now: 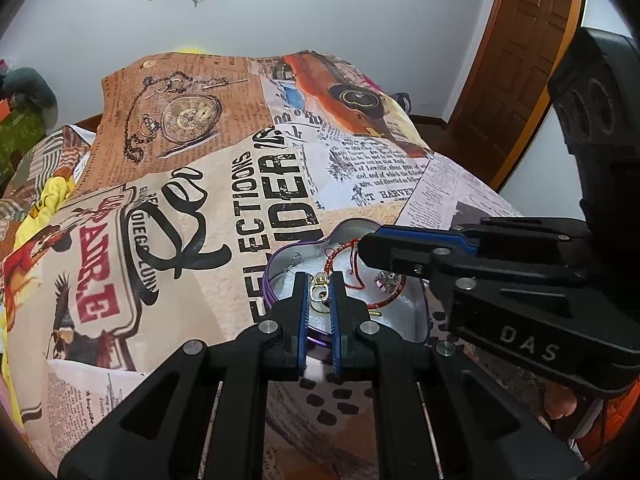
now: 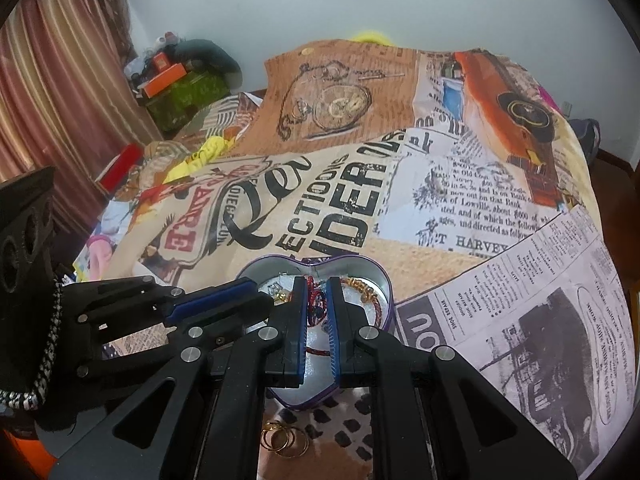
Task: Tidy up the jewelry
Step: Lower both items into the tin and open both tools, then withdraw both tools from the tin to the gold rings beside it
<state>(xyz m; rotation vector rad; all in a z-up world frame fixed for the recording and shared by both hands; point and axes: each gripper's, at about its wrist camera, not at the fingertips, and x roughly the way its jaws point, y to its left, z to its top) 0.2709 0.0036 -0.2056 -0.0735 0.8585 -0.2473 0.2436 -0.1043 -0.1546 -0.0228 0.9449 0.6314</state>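
Note:
A heart-shaped tin (image 2: 262,270) with a purple rim (image 1: 273,280) lies on the printed bedcover, white padding inside. My left gripper (image 1: 319,280) hangs over the tin's left half, shut on a small gold ring piece (image 1: 319,294). My right gripper (image 2: 316,284) reaches into the tin, shut on a red braided bracelet (image 2: 317,305); that bracelet (image 1: 340,258) loops across the padding in the left wrist view. A gold-beaded bangle (image 2: 361,289), a small charm (image 1: 386,280) and a hook earring (image 1: 294,261) also lie in the tin. Each gripper appears in the other's view, the right (image 1: 366,242) and the left (image 2: 250,286).
Several loose gold rings (image 2: 285,440) lie on a spotted cloth (image 2: 348,428) just in front of the tin. The newspaper-print bedcover (image 2: 460,200) spreads behind. Boxes and clutter (image 2: 180,84) sit by the curtain at back left; a wooden door (image 1: 524,60) stands at right.

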